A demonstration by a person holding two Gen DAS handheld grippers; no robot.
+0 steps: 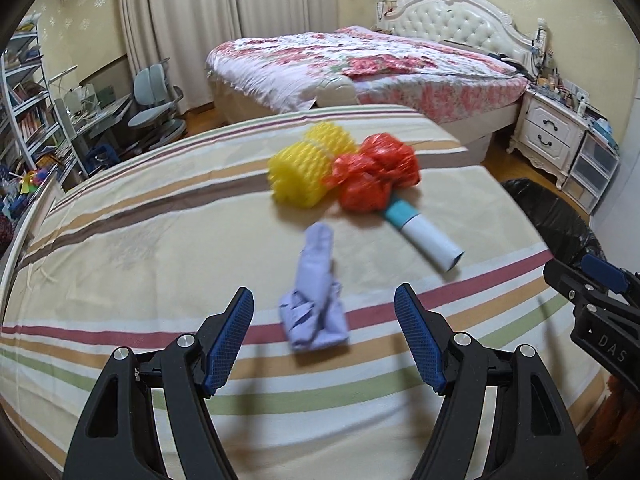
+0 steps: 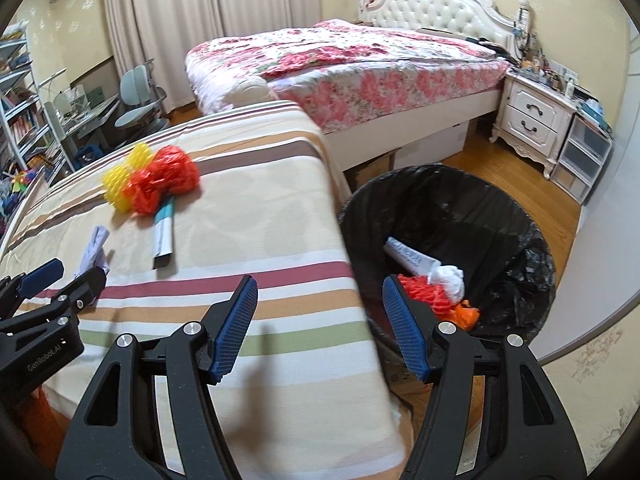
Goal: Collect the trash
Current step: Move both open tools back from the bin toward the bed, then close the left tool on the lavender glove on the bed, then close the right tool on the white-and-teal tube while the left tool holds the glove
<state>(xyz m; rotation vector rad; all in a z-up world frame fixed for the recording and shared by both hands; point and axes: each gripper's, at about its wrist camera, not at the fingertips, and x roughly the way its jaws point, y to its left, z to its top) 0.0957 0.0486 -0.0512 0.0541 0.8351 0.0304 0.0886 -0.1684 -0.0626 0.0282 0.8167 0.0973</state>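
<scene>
Already the black-lined trash bin [image 2: 500, 208] beside the striped bench [image 2: 260, 240] holds a white tube [image 2: 408, 258], red netting [image 2: 424, 292] and orange scraps [image 2: 466, 316]. On the bench lie a crumpled lavender paper [image 1: 316, 300], yellow foam nets [image 1: 298, 172], a red bag [image 1: 374, 170] and a teal-and-white tube [image 1: 424, 236], its far end hidden. Left gripper [image 1: 324, 340] and right gripper [image 2: 316, 328] both gape, empty.

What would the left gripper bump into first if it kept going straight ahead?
Probably the crumpled purple paper: it lies right ahead between the open fingers of the left gripper, on the striped tablecloth. Depth is hard to judge.
</scene>
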